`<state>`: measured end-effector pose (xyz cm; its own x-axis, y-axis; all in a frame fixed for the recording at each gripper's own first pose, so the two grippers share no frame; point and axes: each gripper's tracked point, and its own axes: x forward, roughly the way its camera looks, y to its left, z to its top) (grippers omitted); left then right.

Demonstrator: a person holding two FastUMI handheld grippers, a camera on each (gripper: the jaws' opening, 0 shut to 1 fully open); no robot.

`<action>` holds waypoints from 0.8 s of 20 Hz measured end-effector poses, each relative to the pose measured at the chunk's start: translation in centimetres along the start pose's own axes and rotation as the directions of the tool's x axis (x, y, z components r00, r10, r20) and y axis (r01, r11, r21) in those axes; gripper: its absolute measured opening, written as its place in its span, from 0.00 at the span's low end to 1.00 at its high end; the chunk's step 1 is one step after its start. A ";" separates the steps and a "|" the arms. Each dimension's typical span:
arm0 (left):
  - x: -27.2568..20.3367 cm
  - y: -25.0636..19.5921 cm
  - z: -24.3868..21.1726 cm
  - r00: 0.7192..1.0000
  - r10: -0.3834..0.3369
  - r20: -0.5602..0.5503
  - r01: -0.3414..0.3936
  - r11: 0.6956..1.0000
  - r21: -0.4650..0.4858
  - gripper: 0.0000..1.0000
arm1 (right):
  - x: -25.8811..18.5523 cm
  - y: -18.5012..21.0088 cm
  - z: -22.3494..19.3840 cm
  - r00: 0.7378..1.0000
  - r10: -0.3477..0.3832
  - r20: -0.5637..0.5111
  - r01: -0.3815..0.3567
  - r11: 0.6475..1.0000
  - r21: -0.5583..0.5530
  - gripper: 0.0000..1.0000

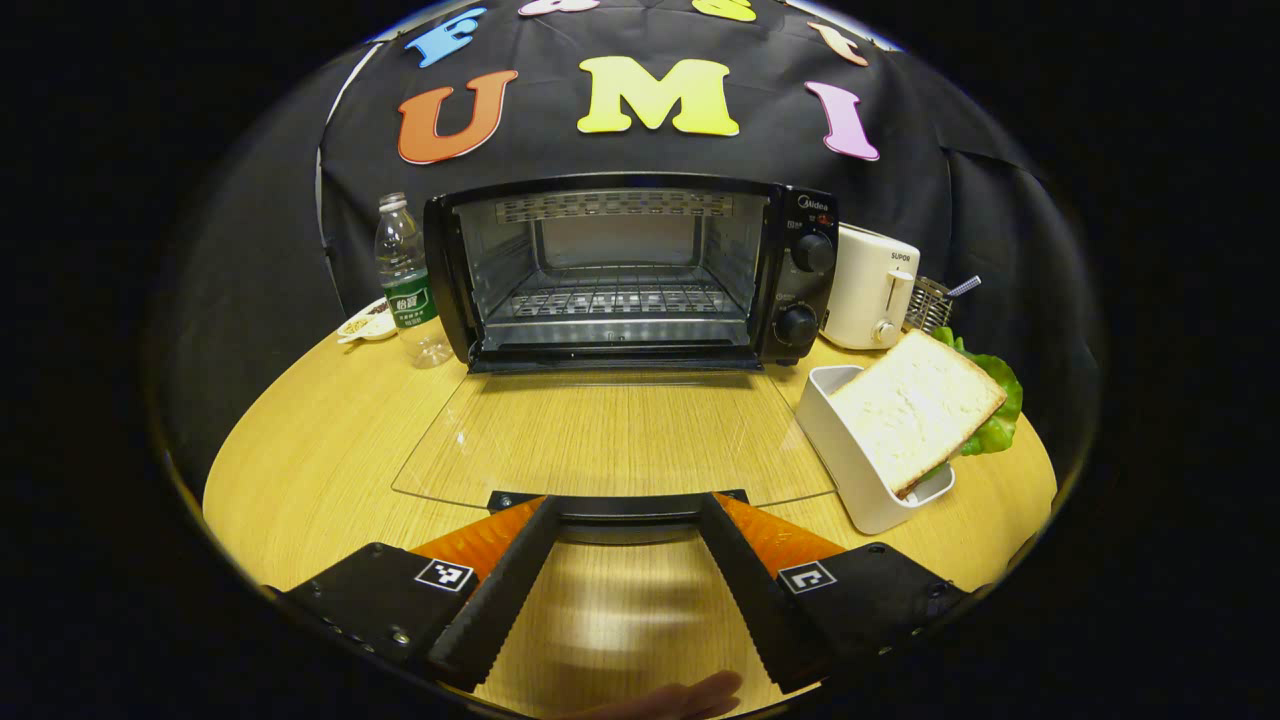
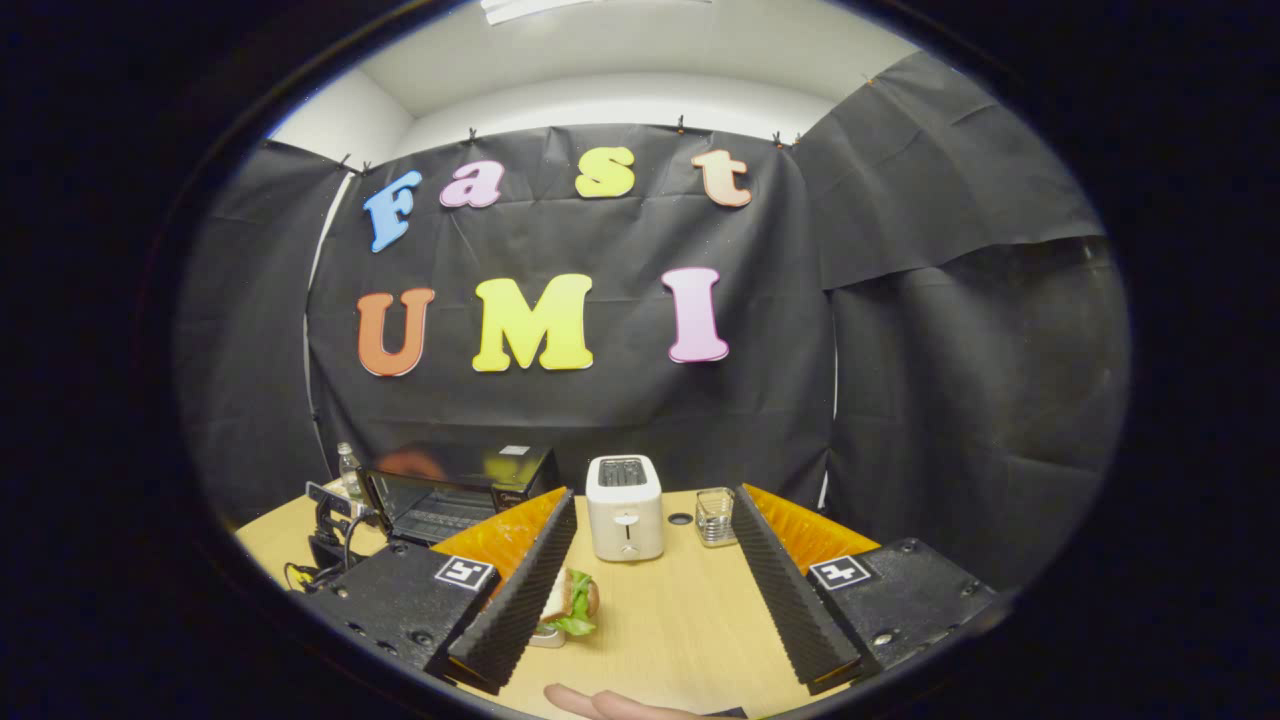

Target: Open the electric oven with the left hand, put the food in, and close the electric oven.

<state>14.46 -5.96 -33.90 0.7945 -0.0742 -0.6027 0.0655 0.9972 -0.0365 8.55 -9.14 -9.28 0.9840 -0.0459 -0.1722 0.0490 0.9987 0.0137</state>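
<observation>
The left hand-held gripper (image 1: 625,545) is spread wide at the open oven (image 1: 620,270) door's handle. The sandwich (image 1: 915,405) sits in a white holder (image 1: 850,465) beside it, soft and squishy; pinch its flat sides gently.

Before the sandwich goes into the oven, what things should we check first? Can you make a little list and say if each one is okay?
1. Oven door open: ok, the glass door lies flat on the table.
2. Rack inside free for food: ok, nothing sits on it.
3. Left gripper off the door handle: cannot tell; its fingers sit spread at either end of the handle.
4. Sandwich ready to pick: ok, it leans in the white holder right of the door.
5. Right gripper open and empty: ok, its fingers are wide apart.
6. Right gripper at the sandwich: not ok, the sandwich lies by one finger, not between them.
</observation>
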 end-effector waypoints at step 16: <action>-14.6 4.2 17.8 0.868 0.102 0.486 -0.107 0.994 -0.018 0.94 | 10.7 3.0 -11.0 0.906 0.193 -0.376 -0.200 0.980 0.020 1.00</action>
<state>13.89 -0.91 -11.09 0.9897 0.0324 -0.1395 -0.0308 0.9994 0.0135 17.33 -6.38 -21.96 0.8367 0.1591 -0.5240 -0.1451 0.9871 0.0680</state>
